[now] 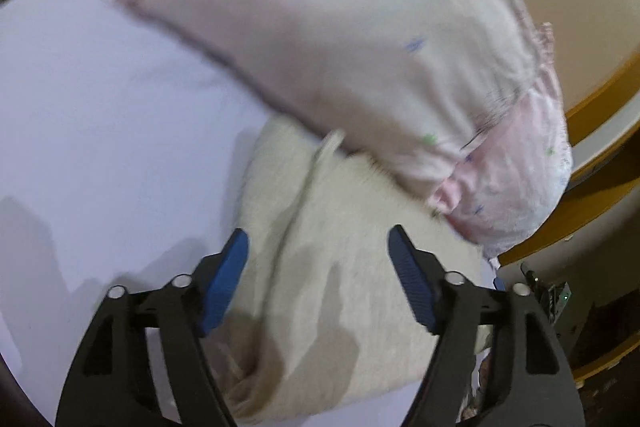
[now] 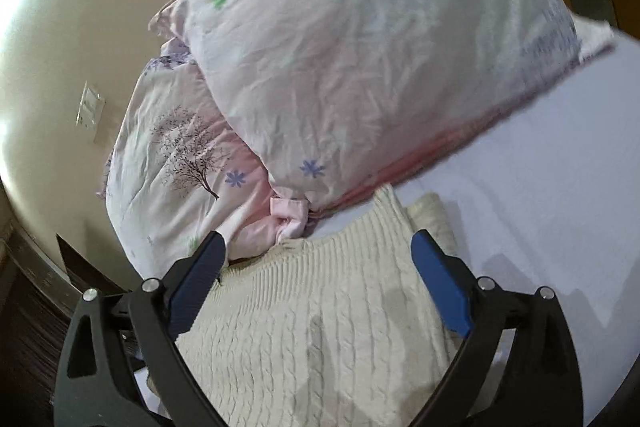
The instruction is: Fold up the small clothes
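Currently your left hand-held gripper (image 1: 318, 251) has its jaws spread apart, with nothing between the blue pads (image 1: 224, 287). It sits over the cream knit sweater (image 1: 340, 307), which lies on the lavender bed sheet (image 1: 100, 127). In the left wrist view the knit looks rumpled and motion-blurred, so you cannot tell whether the pads touch the fabric. Beyond the sweater, a pale pink pillow (image 1: 320, 39) with small green and blue marks rests on the sheet, its near edge lying over the sweater's far edge.

Your right hand-held gripper (image 2: 318, 251) is likewise spread wide and holds nothing. The sweater (image 2: 312, 327) fills the gap between its fingers; cable ribs are sharp here, and the far end shows a doubled layer. The pillow (image 2: 380, 67) lies just past that end, touching or nearly touching the knit. To the left of the pillow, a pink quilt (image 2: 172, 167) printed with a bare tree is bunched at the bed edge, against a beige wall (image 2: 60, 47) carrying a switch plate (image 2: 90, 113).
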Demonstrator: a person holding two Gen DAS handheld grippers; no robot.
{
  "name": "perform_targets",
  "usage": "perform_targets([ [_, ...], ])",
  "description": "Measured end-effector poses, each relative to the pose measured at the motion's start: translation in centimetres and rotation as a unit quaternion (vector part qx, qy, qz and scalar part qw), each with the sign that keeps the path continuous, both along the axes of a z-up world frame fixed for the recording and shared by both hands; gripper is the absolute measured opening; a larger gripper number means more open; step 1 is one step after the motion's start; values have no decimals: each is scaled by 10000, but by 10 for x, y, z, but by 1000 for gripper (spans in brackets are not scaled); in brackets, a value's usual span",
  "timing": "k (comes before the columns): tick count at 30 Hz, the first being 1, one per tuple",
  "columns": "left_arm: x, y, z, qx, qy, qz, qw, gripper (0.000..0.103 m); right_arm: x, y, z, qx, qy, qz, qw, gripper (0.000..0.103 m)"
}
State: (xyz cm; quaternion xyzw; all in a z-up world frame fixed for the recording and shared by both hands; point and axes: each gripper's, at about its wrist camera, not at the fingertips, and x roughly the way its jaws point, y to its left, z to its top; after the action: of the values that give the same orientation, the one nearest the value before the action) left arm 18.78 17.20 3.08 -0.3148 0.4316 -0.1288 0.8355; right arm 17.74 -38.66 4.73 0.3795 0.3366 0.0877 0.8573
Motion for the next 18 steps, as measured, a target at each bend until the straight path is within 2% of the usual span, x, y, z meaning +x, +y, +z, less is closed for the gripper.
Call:
perform_targets([
  [3, -3, 2, -20, -39, 245, 32, 9997, 66, -1, -5, -8, 186, 147, -37, 9997, 94],
  [7, -5, -3, -22, 92, 4, 131, 9999, 61, -4, -3, -8, 222, 63, -21, 9997, 94],
  [9, -3, -9, -27, -13, 38, 164, 9999, 41, -8, -6, -9, 332, 34, 29, 9994, 94],
  [10, 0, -15, -32, -104, 165, 104, 9998, 22, -9, -7, -8, 373, 26, 54, 9993, 94],
  [12, -3, -18, -32, -450, 193, 171, 9987, 19, -11, -9, -7, 457, -17, 56, 9989, 94],
  [13, -5, -20, -26, -779, 89, 110, 9969, 18, -12, -12, -6, 524, -52, 40, 9986, 94],
  [14, -8, -27, -13, -1164, -83, 33, 9932, 17, -14, -16, -5, 621, -120, 14, 9980, 94],
  [16, -10, -46, 13, -1502, -412, -167, 9877, 17, -17, -22, -1, 760, -233, -80, 9968, 94],
  [18, -6, -86, 41, -1959, -760, -642, 9756, 17, -20, -30, 2, 819, -341, -201, 9959, 94],
])
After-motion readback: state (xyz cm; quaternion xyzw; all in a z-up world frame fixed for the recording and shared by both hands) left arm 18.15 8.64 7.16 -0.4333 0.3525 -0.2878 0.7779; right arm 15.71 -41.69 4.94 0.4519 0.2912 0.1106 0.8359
